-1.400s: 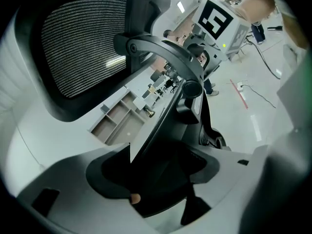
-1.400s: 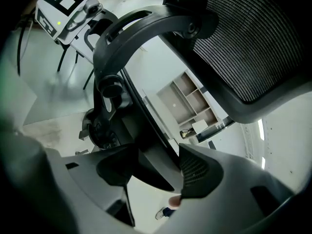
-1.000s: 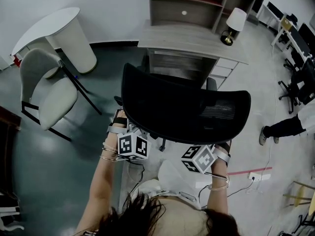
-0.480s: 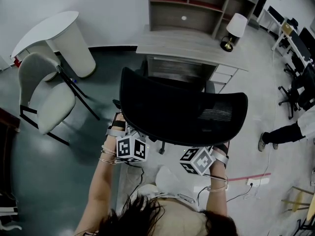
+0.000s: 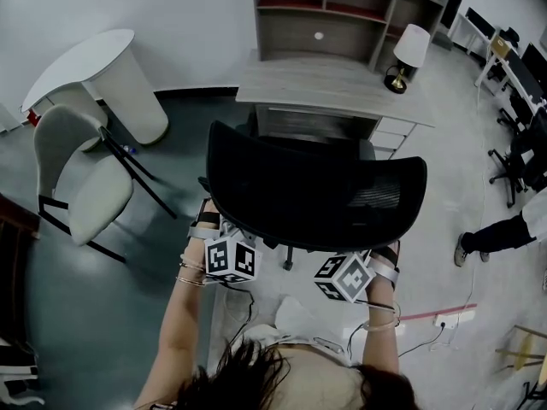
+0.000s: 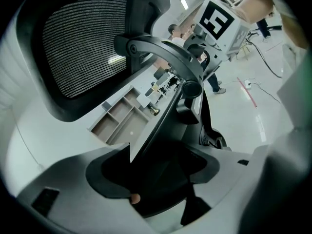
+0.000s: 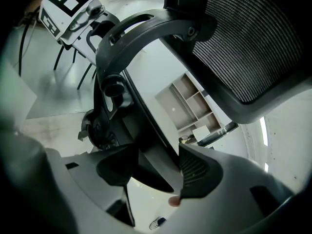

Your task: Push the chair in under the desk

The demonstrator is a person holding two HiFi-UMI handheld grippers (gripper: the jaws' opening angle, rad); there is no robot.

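1. Head view from above the person: a grey floor (image 5: 94,314) fills most of the room, darker on the left and paler on the right.
2. A black mesh office chair (image 5: 316,195) stands in the middle, straight in front of the desk (image 5: 325,79), with its backrest on the person's side. The backrest hides the seat, so how far it reaches under the tabletop cannot be told.
3. A shelf unit (image 5: 342,11) stands on the back of the tabletop.
4. To the left, well apart from the desk, a white round table (image 5: 102,67) stands by the wall, with a pale side chair (image 5: 81,169) just beside it.
5. At the right edge, another person's legs (image 5: 496,229) show on the pale floor.
6. The left gripper (image 6: 161,174) is at the left of the backrest's lower rim. Its fingers (image 6: 105,174) are clamped on the dark chair frame that fills the gap between them.
7. The right gripper (image 7: 148,172) is at the right of the same rim. Its fingers (image 7: 200,172) are closed on a dark strip of the chair frame.
8. A small lamp (image 5: 408,48) with a white shade sits at the tabletop's right end.
9. A power strip (image 5: 444,319) lies on the floor, lower right.
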